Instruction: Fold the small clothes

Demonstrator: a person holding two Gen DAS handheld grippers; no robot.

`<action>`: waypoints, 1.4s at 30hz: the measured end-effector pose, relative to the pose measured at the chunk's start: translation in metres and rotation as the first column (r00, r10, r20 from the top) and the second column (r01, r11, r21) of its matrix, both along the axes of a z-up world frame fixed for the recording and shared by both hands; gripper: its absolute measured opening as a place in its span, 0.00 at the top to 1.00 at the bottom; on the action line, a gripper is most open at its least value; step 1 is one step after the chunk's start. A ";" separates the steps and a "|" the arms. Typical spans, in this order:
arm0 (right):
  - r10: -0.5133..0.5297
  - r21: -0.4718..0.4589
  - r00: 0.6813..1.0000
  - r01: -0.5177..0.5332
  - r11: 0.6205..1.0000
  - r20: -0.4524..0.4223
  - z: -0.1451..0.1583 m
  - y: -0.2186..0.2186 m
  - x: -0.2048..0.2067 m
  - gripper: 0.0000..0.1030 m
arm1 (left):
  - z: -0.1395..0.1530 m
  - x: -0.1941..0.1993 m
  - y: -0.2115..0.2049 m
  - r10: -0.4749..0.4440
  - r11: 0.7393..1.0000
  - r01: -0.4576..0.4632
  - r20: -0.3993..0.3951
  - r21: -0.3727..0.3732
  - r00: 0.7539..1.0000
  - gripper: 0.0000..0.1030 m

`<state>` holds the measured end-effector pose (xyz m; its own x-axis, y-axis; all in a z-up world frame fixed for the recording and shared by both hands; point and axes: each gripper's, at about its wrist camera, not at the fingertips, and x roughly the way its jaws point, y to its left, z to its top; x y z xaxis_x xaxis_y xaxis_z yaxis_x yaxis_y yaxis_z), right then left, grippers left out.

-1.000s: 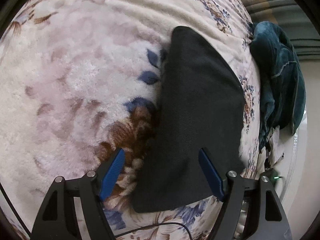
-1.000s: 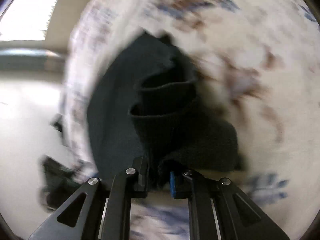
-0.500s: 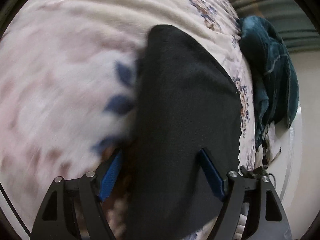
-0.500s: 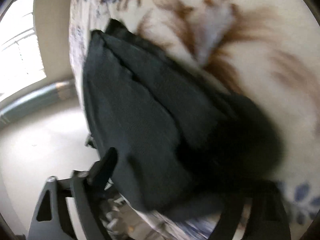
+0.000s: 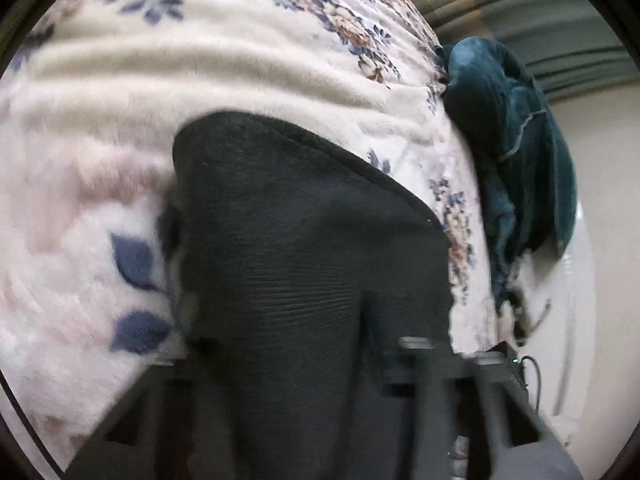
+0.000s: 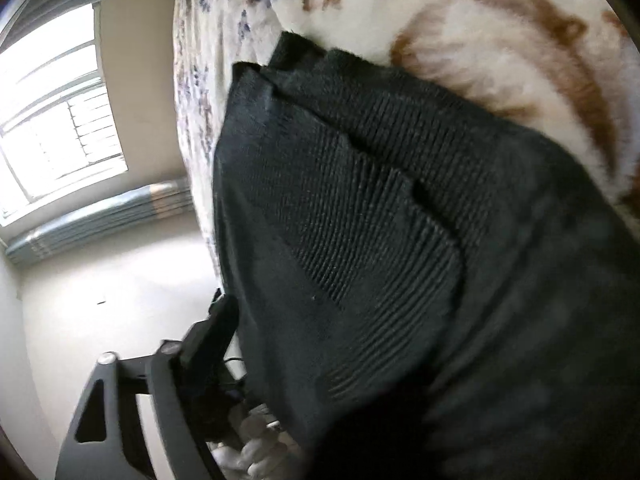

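Note:
A dark grey folded garment (image 5: 304,240) lies on a cream floral blanket (image 5: 200,60) near the bed's right edge. My left gripper (image 5: 280,344) is low over its near end; the cloth covers the gap between the fingers, the right finger (image 5: 416,348) is blurred, and the jaws stand wide apart. In the right wrist view the same garment (image 6: 380,220) fills the frame, with folded ribbed layers. My right gripper shows only its left finger (image 6: 216,328) beside the cloth's edge; the other finger is hidden behind the garment, with the jaws apart.
A teal garment (image 5: 516,152) is heaped at the bed's right edge. Beyond the edge are a pale floor (image 6: 120,272), a window (image 6: 60,112) and striped curtains (image 5: 520,4). A cable and small device (image 5: 520,360) sit by the bed's edge.
My left gripper has moved forward over the garment, which now covers its fingers. My right gripper let go of the cloth it pinched, opened, and swung round to the garment's side.

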<state>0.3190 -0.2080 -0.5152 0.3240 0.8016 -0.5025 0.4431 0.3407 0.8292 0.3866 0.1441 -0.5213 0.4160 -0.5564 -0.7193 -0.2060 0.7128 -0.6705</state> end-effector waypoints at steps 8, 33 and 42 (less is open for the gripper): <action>0.021 -0.084 1.000 -0.019 0.996 0.021 0.033 0.026 0.004 0.71 | 0.039 -0.001 -0.002 -0.010 0.999 0.012 0.070 -0.038 0.998 0.78; -0.118 -0.081 0.930 0.155 0.985 0.348 0.148 0.073 0.252 0.72 | 0.094 0.338 0.024 -0.228 0.974 0.221 0.197 0.056 0.954 0.78; -0.117 -0.228 0.982 0.150 0.962 0.150 0.063 0.084 0.308 0.60 | -0.009 0.384 0.046 -0.166 0.986 0.163 -0.087 -0.031 0.982 0.67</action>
